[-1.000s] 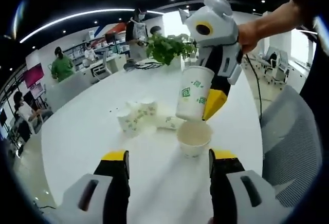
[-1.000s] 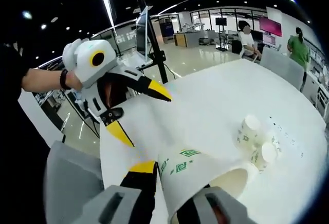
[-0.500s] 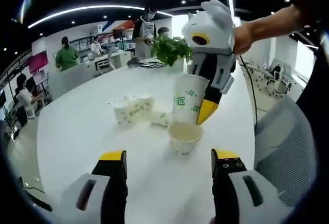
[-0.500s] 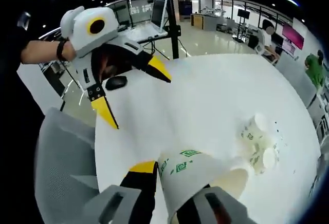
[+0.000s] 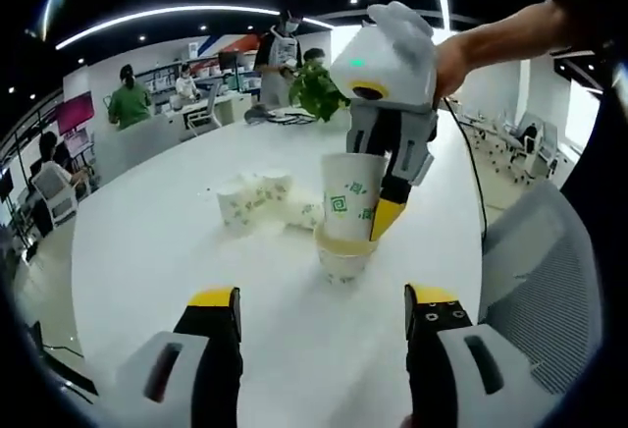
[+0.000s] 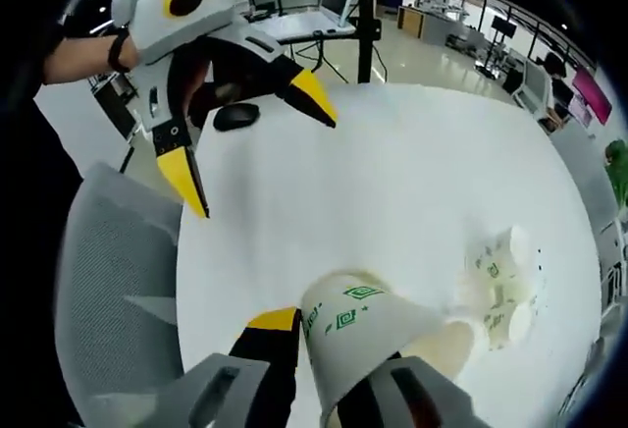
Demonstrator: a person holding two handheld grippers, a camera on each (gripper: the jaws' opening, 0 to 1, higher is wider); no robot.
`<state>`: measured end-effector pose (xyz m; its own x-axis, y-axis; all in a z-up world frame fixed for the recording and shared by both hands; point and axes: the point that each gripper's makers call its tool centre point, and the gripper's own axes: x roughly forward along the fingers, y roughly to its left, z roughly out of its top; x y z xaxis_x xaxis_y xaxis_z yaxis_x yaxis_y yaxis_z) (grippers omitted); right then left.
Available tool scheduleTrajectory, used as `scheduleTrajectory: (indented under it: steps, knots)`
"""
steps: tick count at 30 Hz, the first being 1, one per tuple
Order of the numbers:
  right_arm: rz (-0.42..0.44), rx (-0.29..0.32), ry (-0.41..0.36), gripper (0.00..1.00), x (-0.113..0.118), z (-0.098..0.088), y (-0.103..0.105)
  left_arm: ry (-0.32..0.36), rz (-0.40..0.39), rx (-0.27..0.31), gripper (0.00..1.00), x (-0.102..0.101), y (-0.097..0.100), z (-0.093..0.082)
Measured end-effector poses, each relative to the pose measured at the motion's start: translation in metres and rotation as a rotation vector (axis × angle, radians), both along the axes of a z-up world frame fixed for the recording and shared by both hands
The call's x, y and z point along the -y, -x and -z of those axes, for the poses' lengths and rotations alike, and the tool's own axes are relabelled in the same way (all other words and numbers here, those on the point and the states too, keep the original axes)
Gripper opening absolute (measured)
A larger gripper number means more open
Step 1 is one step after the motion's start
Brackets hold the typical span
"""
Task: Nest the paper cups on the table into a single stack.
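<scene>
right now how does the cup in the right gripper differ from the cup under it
The held cup is gripped by the right gripper; the cup on the table stands free. The held cup's base sits inside the table cup's mouth. The held cup shows more wall. Both are upright white cups with green print.

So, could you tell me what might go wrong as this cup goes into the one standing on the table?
1. The right gripper holds the cup slightly tilted; partly entered, it could jam against the standing cup's rim or tip it.
2. The left gripper hangs open, away from the cups, so nothing steadies the standing cup.
3. A knocked cup could roll into the loose cups lying close behind.
</scene>
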<state>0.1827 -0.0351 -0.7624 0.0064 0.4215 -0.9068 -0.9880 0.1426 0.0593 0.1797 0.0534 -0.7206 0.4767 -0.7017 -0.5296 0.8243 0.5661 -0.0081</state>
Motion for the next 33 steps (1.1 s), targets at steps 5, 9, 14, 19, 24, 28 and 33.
scheduleTrajectory:
  steps: [5,9,14,19,24,28,33]
  knots:
    - [-0.021,0.008,0.027,0.09,0.001,0.001,-0.001,0.002,-0.002,-0.003,0.66,0.0,0.005,0.001]
    - [-0.038,0.007,0.051,0.09,0.001,0.002,-0.001,-0.004,0.002,-0.005,0.66,-0.001,0.008,0.003]
    - [-0.043,0.004,0.07,0.09,0.003,0.005,0.0,-0.003,-0.001,-0.005,0.66,-0.002,0.009,0.003]
    - [-0.059,0.004,0.096,0.09,0.005,0.01,0.001,-0.004,-0.001,-0.001,0.66,-0.004,0.009,0.003]
    - [-0.075,0.003,0.112,0.09,0.005,0.016,0.0,-0.009,0.0,-0.003,0.65,-0.006,0.012,0.004]
    - [-0.089,0.007,0.127,0.09,0.003,0.017,0.001,-0.011,0.001,-0.004,0.65,-0.007,0.012,0.004]
    - [-0.097,0.011,0.138,0.09,-0.001,0.018,-0.001,-0.016,0.002,-0.004,0.65,-0.009,0.013,0.005]
